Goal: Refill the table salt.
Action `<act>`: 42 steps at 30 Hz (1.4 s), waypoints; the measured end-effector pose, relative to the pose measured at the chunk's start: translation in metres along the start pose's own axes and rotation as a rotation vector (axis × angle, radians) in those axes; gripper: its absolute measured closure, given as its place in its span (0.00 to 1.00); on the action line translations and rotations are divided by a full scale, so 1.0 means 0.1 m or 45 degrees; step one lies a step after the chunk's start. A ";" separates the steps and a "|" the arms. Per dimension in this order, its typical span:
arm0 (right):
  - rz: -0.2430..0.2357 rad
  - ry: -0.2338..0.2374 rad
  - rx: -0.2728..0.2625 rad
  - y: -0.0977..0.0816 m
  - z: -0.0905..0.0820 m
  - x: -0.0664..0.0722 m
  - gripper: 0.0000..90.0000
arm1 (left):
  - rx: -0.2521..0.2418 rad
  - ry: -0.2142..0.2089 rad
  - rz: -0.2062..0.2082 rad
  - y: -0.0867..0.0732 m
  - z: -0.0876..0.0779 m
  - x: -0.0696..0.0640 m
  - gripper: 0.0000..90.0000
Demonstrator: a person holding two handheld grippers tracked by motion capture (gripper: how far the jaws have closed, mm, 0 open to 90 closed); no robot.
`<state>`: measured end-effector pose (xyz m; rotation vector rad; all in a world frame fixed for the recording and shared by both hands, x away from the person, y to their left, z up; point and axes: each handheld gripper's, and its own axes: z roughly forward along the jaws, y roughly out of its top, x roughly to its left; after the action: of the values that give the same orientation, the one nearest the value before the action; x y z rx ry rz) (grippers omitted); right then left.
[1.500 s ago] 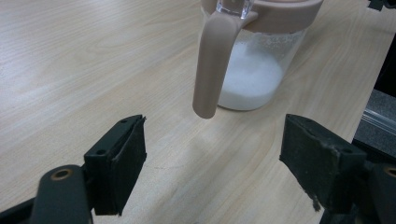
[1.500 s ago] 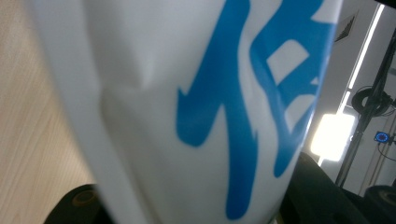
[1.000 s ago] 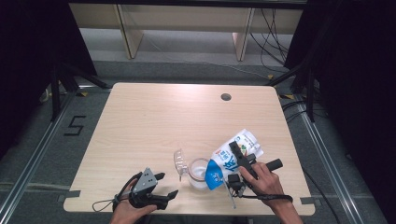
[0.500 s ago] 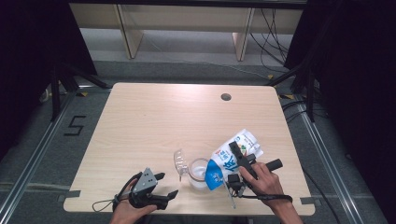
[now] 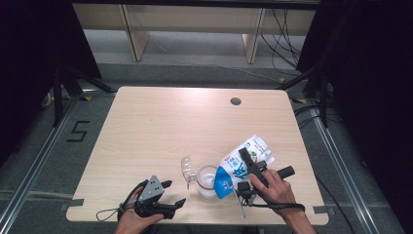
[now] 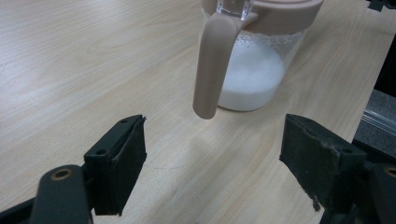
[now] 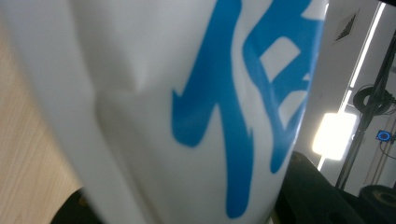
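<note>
Right tongs (image 5: 247, 165) pinching white-and-blue pouch (image 5: 242, 162), tipped over clear jug (image 5: 206, 180) near counter (image 5: 160, 126) front edge. White powder in jug; pouring step, likely. Left tongs (image 5: 171, 193) spread, empty, beside jug's handle (image 6: 211, 65). Next: steady tilt, keep mouth over opening.

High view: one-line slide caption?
Right gripper tips a blue-and-white pouch over a lidded jug; open left gripper rests nearby.

The high view looks forward and down on the whole desk (image 5: 160, 126) from the person's side. The left gripper view sits low, facing the jug (image 6: 254, 56) at 12 o'clock; the right gripper view presses against the pouch (image 7: 187, 102). Both also appear from above.
</note>
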<state>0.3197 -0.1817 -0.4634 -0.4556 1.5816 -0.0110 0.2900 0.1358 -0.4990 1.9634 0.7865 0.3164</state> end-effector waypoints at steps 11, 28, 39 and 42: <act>-0.005 -0.001 -0.008 0.00 0.00 -0.01 0.82 | 0.001 -0.003 0.000 0.00 0.00 0.00 0.24; 0.010 0.014 -0.013 0.03 0.02 0.00 0.83 | 0.005 -0.003 -0.015 0.00 -0.01 0.00 0.24; 0.002 0.014 0.004 0.01 0.01 -0.02 0.83 | 0.000 -0.002 -0.020 0.00 0.00 -0.01 0.24; 0.003 0.008 -0.004 0.01 0.02 -0.03 0.83 | 0.003 -0.002 -0.017 0.00 0.00 -0.01 0.24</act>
<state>0.3211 -0.1800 -0.4612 -0.4565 1.5886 -0.0080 0.2893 0.1355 -0.4988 1.9593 0.7994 0.3062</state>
